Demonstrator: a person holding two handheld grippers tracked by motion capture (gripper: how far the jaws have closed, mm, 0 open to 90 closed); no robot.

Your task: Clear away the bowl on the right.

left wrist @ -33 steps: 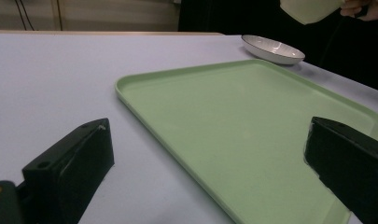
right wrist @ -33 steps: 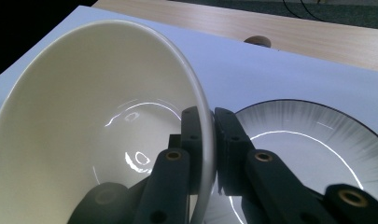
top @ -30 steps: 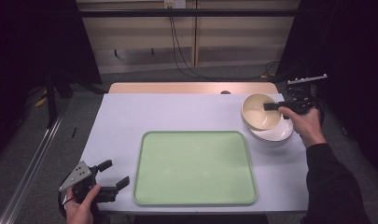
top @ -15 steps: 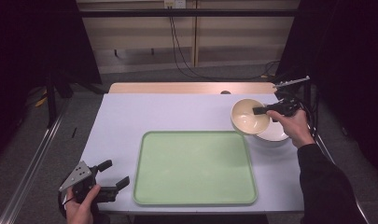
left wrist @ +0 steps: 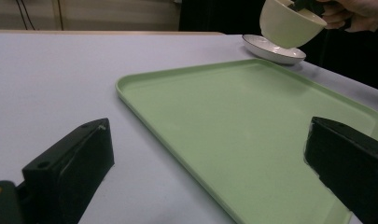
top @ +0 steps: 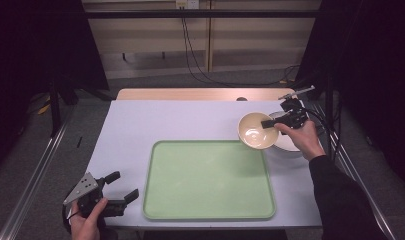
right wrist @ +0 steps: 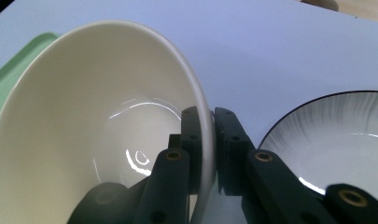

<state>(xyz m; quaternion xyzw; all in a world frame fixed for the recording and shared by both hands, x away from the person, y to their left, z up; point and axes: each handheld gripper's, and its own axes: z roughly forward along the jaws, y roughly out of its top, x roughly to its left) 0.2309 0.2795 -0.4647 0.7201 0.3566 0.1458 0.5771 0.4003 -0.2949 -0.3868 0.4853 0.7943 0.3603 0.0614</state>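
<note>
Cream bowl (top: 257,130) carried left off plate (top: 289,145), right tongs (top: 268,123) clamping rim

The cream bowl (top: 257,131) is glossy, empty and round, held clear of the table and tilted, its rim pinched on the right side. It hangs just above the far right corner of the green tray (top: 208,180), beside a white plate (top: 289,143).
</note>
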